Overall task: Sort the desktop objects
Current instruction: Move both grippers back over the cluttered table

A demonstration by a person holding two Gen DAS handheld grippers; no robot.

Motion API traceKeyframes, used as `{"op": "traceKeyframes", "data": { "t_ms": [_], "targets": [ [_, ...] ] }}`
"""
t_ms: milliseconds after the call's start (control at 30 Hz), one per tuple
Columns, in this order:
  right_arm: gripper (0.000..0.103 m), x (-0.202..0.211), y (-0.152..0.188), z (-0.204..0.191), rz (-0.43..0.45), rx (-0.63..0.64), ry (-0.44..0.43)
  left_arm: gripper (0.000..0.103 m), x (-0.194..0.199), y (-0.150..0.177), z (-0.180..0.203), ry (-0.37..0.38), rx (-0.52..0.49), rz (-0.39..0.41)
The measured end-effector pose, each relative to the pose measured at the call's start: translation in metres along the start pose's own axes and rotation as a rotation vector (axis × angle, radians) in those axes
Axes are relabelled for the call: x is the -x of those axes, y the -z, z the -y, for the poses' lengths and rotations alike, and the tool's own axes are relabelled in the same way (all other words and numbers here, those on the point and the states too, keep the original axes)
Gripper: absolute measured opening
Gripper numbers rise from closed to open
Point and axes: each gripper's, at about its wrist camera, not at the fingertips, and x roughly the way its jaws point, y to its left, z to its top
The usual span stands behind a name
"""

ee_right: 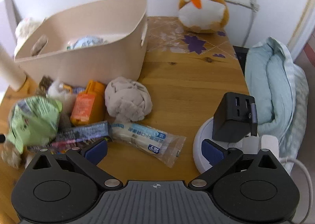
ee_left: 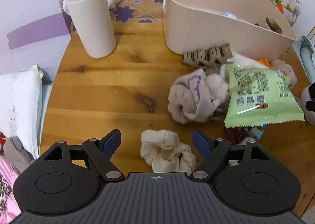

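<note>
Cream-white fabric, a balled pair of socks point(ee_left: 167, 151), lies bunched and knotted on the wooden table point(ee_left: 110, 90) at the lower centre of the left wrist view, sitting between the spread fingers of the left hand-held gripper point(ee_left: 157, 142), which is wide open and holds nothing. Right of it lie grey socks point(ee_left: 189, 99) and a green snack packet point(ee_left: 259, 97), with the beige bin point(ee_left: 206, 32) at upper right. The right hand-held gripper point(ee_right: 155, 150) also gapes empty, low in its view over a clear-wrapped packet point(ee_right: 149, 141).
</note>
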Motion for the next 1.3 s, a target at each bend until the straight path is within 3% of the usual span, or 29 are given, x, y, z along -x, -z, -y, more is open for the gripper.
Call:
{"op": "traceKeyframes", "data": {
  "t_ms": [167, 300, 367, 600, 967, 1167, 1300],
  "targets": [
    [0.103, -0.013, -0.002, -0.004, -0.05, 0.122, -0.007, 0.081, -0.009, 0.009, 0.004, 0.018, 0.004, -0.046],
    [0.103, -0.027, 0.0, -0.017, -0.08, 0.272, 0.064, 0.081, -0.019, 0.015, 0.007, 0.008, -0.015, -0.076],
    [0.103, -0.029, 0.002, -0.027, -0.076, 0.368, 0.044, 0.081, -0.024, 0.016, 0.006, 0.002, -0.007, -0.091],
    [0.103, -0.027, 0.0, -0.05, -0.044, 0.464, 0.009, 0.081, -0.037, 0.021, -0.001, -0.009, 0.036, -0.103],
    [0.103, -0.059, -0.012, -0.044, -0.084, 0.464, -0.033, 0.083, -0.051, 0.02, 0.009, -0.047, -0.018, -0.067],
    [0.103, -0.074, -0.009, -0.044, -0.132, 0.454, -0.06, 0.096, -0.056, 0.021, 0.014, -0.034, -0.049, -0.055],
    [0.103, -0.081, -0.009, -0.033, -0.157, 0.37, -0.132, 0.101, -0.059, 0.023, 0.013, -0.036, -0.041, -0.049]
  ]
}}
